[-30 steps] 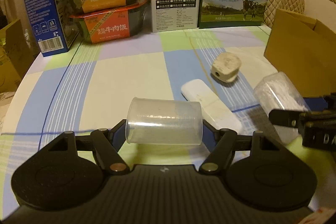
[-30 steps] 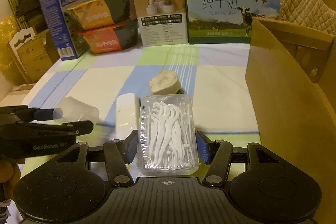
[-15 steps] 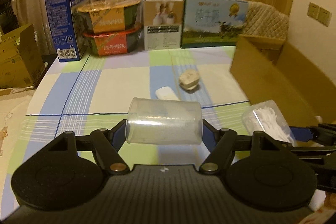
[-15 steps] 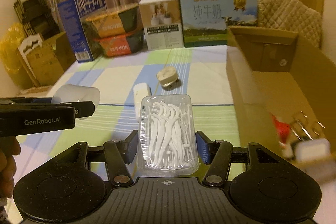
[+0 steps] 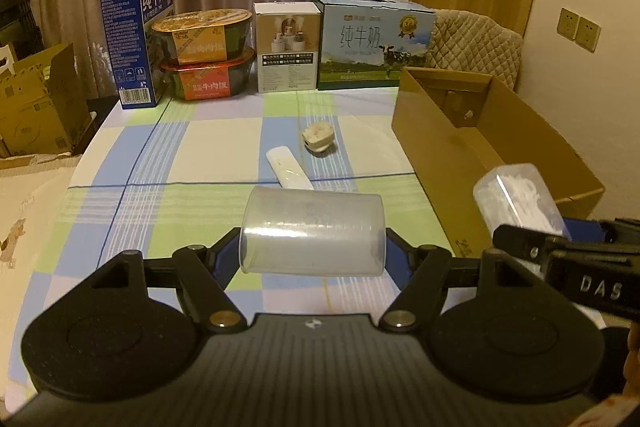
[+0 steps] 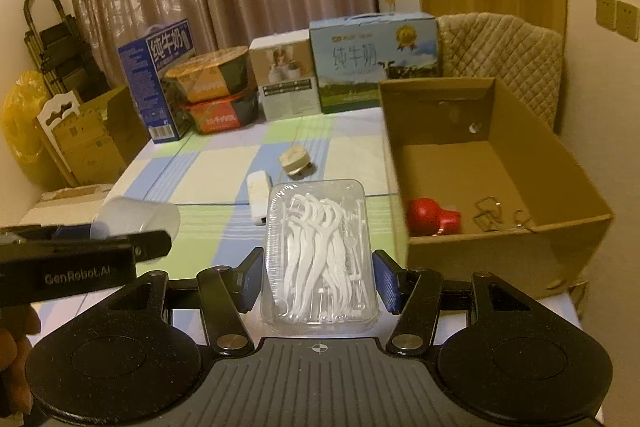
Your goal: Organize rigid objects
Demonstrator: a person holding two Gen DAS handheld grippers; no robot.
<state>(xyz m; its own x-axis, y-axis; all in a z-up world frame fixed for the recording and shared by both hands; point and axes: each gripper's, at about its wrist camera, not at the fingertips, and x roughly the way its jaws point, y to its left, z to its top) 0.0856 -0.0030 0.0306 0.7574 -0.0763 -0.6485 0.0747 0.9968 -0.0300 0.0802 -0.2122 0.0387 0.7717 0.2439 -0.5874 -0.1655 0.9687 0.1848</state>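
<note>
Left wrist view: left gripper [image 5: 313,251], its jaws clenched on the two ends of a translucent plastic cup [image 5: 313,230] lying sideways, a smooth cylinder held above the surface [image 5: 120,187], which is covered with a checked cloth in blue, green and cream. Beyond the cup lie a flat white oblong bar [image 5: 288,169] and, near it, a rounded cream plug [image 5: 316,138]. An open corrugated cardboard box [image 5: 436,143] stands at the right. At the far edge stand a blue carton [image 5: 134,43], two stacked bowls [image 5: 208,55] with printed lids, a white carton [image 5: 287,47] and a milk case [image 5: 370,43]. The right gripper [image 5: 560,239] enters from the right, carrying a clear case [image 5: 516,199].

Right wrist view: right gripper [image 6: 318,279], its jaws grasping the long sides of the clear case [image 6: 318,251], a rounded rectangular shell of glossy plastic filled with white floss picks [image 6: 316,235], held above the surface [image 6: 208,227] just beside the box's [image 6: 500,255] near left corner. On the box floor lie a red rounded object [image 6: 428,217] and thin wire clips [image 6: 490,213]. The left gripper [image 6: 92,247] shows at the left with the cup [image 6: 136,217]. The bar [image 6: 258,191] and plug [image 6: 295,159] lie ahead.
</note>
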